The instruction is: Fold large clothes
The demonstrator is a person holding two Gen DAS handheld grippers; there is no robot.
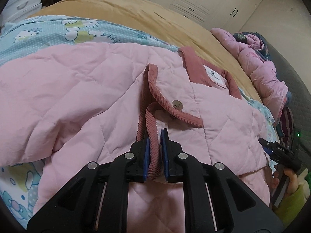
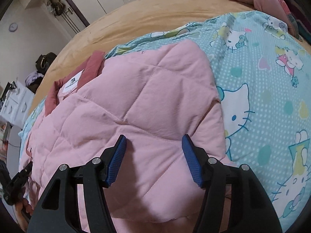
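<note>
A pink quilted jacket (image 1: pixel 77 97) lies spread on the bed, its darker pink corduroy collar (image 1: pixel 194 66) and white label (image 1: pixel 213 76) at the far side. My left gripper (image 1: pixel 155 136) is shut on the corduroy front trim (image 1: pixel 153 155), just below a metal snap button (image 1: pixel 177 104). In the right wrist view the jacket (image 2: pixel 136 97) shows a folded-over quilted panel. My right gripper (image 2: pixel 154 137) hovers open just above that panel, nothing between its blue pads (image 2: pixel 116 159). The collar (image 2: pixel 93 62) lies far left of it.
A light blue cartoon-cat sheet (image 2: pixel 262 97) lies under the jacket, over a tan blanket (image 1: pixel 136 13). More pink padded clothes (image 1: pixel 262 71) are piled at the bed's right side. White wardrobes (image 1: pixel 204 0) and drawers (image 1: pixel 21 2) stand beyond. A hand in a green sleeve (image 1: pixel 291 198) is at lower right.
</note>
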